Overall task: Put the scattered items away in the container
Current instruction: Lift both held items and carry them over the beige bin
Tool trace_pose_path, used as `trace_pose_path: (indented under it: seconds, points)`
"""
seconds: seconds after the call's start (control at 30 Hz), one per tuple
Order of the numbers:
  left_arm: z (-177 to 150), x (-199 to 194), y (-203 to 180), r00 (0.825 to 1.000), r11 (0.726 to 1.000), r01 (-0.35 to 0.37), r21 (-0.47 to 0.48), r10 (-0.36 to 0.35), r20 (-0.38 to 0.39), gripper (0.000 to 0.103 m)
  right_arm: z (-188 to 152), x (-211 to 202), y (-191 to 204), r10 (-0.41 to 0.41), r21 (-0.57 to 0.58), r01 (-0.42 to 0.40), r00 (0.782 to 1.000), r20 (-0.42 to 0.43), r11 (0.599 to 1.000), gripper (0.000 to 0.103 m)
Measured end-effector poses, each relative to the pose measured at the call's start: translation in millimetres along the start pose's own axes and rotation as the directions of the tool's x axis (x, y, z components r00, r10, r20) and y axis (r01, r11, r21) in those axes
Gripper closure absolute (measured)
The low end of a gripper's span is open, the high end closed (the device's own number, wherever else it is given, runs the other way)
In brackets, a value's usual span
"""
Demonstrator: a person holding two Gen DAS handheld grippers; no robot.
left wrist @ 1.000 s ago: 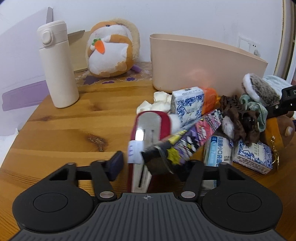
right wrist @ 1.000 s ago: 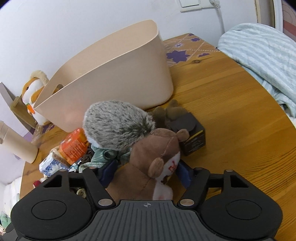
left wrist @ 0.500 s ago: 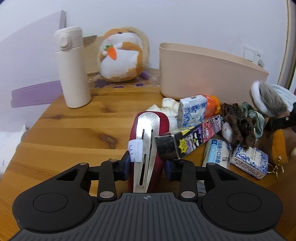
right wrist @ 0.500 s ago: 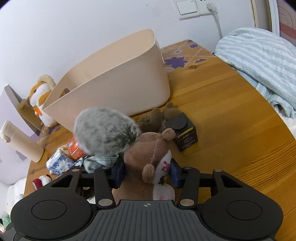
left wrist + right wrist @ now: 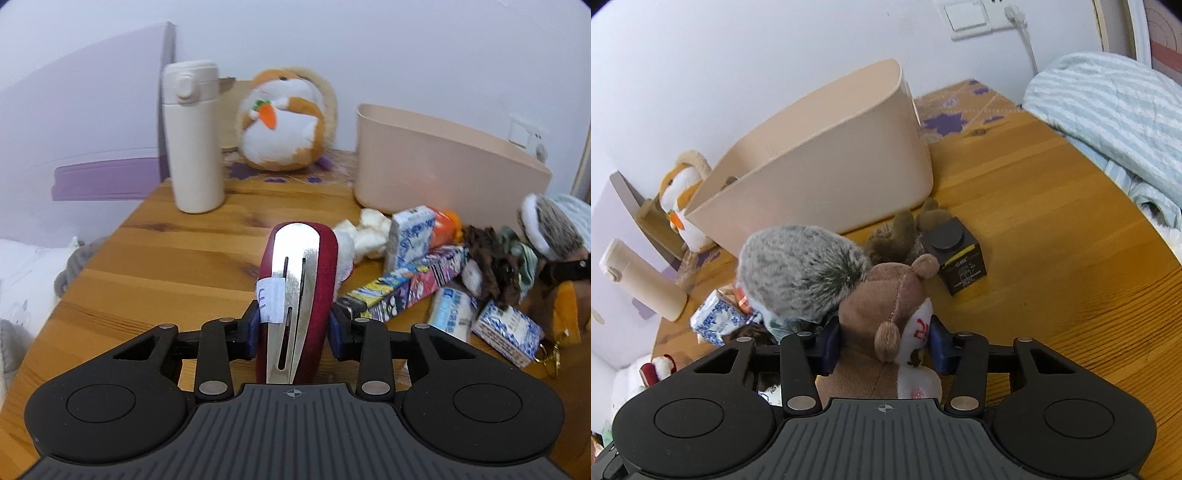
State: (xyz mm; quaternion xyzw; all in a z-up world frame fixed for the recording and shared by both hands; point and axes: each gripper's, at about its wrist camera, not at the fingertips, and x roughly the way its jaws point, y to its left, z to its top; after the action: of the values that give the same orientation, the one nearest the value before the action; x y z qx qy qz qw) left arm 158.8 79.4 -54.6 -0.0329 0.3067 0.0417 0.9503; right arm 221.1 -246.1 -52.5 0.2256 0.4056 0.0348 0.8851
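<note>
My left gripper [image 5: 293, 328] is shut on a dark red clip with a metal plate [image 5: 299, 280] and holds it above the wooden table [image 5: 177, 258]. My right gripper [image 5: 882, 341] is shut on a brown plush toy with a grey furry tail [image 5: 886, 306], lifted over the pile. The beige container [image 5: 439, 173] stands at the back right; in the right wrist view it [image 5: 827, 166] is just beyond the plush. Scattered items lie in front of it: blue-white tissue packs [image 5: 410, 236], a colourful long box [image 5: 410, 288], an orange packet [image 5: 445, 229], a brown scrunchie [image 5: 491, 266].
A cream flask [image 5: 194, 136] and an orange-white plush with a carrot [image 5: 288, 118] stand at the back of the table. A small black box [image 5: 955, 254] and a brown plush [image 5: 905, 236] lie near the container. A striped blanket [image 5: 1108, 110] is at the right.
Both grippers have closed, the left on the red clip and the right on the brown plush, and both have lifted their items up from the pile.
</note>
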Motion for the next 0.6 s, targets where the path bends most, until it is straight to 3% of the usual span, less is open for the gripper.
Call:
trace_pose_path:
  seconds: [0.27, 0.6]
  points:
    - [18, -17, -5, 0.998, 1.0, 0.028, 0.008, -0.028, 0.05, 0.067, 4, -32, 14, 0.06, -0.04, -0.057, 0.995, 0.077, 0.998, 0.059]
    - [47, -30, -25, 0.991, 0.998, 0.057, 0.041, -0.062, 0.119, 0.067, 27, -58, 22, 0.068, -0.085, -0.056, 0.987, 0.145, 0.995, 0.059]
